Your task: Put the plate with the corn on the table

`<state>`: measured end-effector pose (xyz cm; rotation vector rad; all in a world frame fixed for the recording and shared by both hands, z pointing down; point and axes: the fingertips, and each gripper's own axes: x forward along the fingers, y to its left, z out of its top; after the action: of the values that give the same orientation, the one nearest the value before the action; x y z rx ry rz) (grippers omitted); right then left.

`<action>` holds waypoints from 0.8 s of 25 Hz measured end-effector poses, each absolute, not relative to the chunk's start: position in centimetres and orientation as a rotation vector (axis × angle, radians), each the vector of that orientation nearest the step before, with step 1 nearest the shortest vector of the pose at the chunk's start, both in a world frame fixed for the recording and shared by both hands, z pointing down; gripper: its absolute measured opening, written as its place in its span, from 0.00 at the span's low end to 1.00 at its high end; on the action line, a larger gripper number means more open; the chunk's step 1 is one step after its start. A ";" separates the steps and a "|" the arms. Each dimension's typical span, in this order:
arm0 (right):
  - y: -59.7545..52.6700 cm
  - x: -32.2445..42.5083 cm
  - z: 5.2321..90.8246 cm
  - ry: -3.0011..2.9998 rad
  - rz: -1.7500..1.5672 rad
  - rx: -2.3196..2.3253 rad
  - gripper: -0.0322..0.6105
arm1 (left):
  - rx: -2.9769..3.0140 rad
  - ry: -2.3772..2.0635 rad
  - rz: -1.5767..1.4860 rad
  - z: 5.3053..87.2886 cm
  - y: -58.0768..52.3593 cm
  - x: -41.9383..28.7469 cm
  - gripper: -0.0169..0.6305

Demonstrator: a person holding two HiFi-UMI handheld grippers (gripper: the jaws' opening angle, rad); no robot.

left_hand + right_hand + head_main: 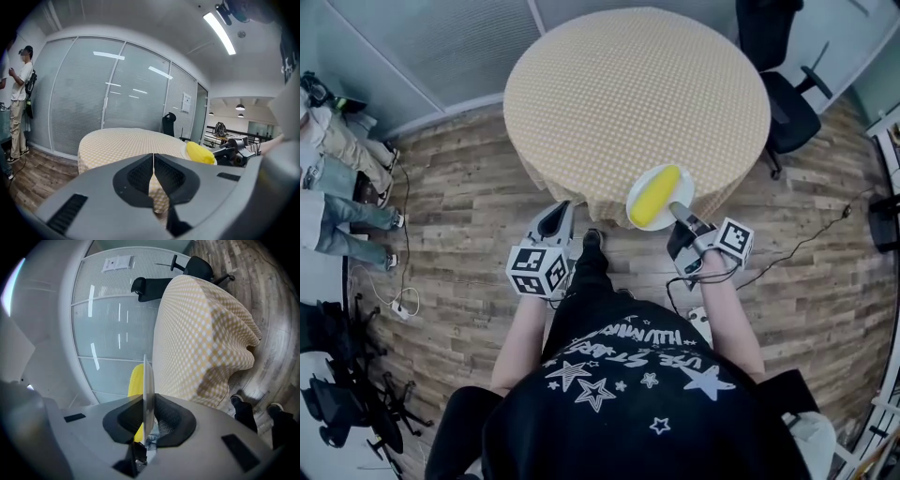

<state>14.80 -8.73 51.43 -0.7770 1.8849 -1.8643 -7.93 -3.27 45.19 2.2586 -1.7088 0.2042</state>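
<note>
A white plate [643, 186] with a yellow corn cob [655, 196] on it is held over the near edge of the round table [619, 84], which has a yellow checked cloth. My right gripper [678, 210] is shut on the plate's near rim. In the right gripper view the plate [146, 376] stands edge-on between the jaws of that gripper [146, 401], with the corn [136, 378] to its left and the table [201, 329] to its right. My left gripper [556, 214] is shut and empty, just short of the table's edge. In the left gripper view its jaws meet, and the corn [200, 153] shows at right.
A black office chair [786, 89] stands at the table's far right. People [333, 178] stand at the left by glass walls, and cables [398, 300] lie on the wooden floor. The holder's shoe [592, 240] is under the table's near edge.
</note>
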 end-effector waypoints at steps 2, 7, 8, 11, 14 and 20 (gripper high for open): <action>-9.8 14.7 51.4 1.885 -1.856 -0.790 0.13 | 2.278 -1.686 0.212 45.3 -5.0 -7.9 0.05; -13.2 13.7 51.0 1.898 -1.825 -0.809 0.13 | 2.326 -1.642 0.223 45.2 -9.6 -8.4 0.05; -13.9 13.6 51.0 1.896 -1.821 -0.817 0.13 | 2.330 -1.632 0.222 45.3 -10.5 -8.6 0.05; -16.1 12.9 51.1 1.885 -1.821 -0.834 0.13 | 2.346 -1.592 0.232 45.7 -13.1 -9.0 0.05; -18.4 11.9 51.3 1.882 -1.821 -0.861 0.13 | 2.353 -1.562 0.239 45.9 -15.8 -10.0 0.05; -23.5 8.6 50.8 1.857 -1.783 -0.888 0.13 | 2.376 -1.518 0.257 45.7 -21.5 -13.7 0.05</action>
<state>8.63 -23.49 50.79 -0.8878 1.8570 -1.7825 -13.71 -21.47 45.68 2.3763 -1.5179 0.2569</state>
